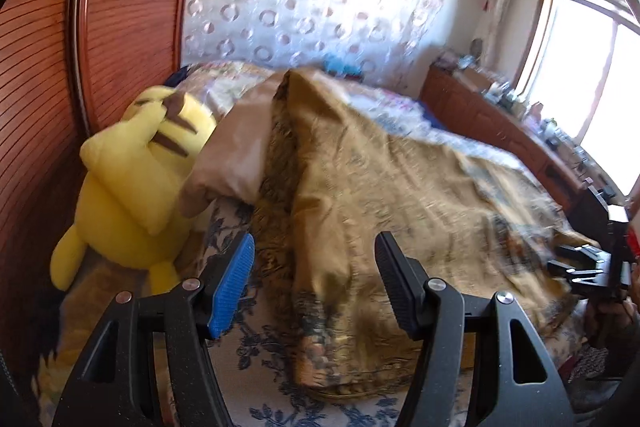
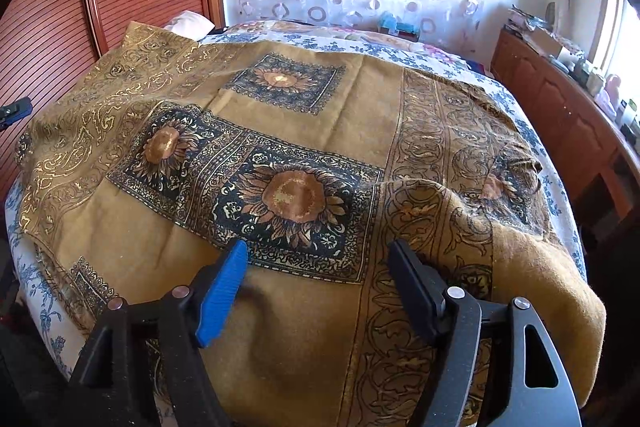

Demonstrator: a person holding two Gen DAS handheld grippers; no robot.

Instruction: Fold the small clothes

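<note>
Left tool (image 1: pixel 314 287) spread wide, nothing between my fingers; it hangs over a bunched, raised fold of the mustard scarf (image 1: pixel 380 195). Right tool (image 2: pixel 318 293) also spread, empty, low above the scarf (image 2: pixel 280 131). From my right wrist view the scarf lies mostly flat across the bed (image 2: pixel 540 131), sunflower squares up, near right corner rumpled. Yellow plush toy (image 1: pixel 136 183) sits at the bed's left edge against the wooden wardrobe (image 1: pixel 120 7), beside a beige pillow (image 1: pixel 236 151).
</note>
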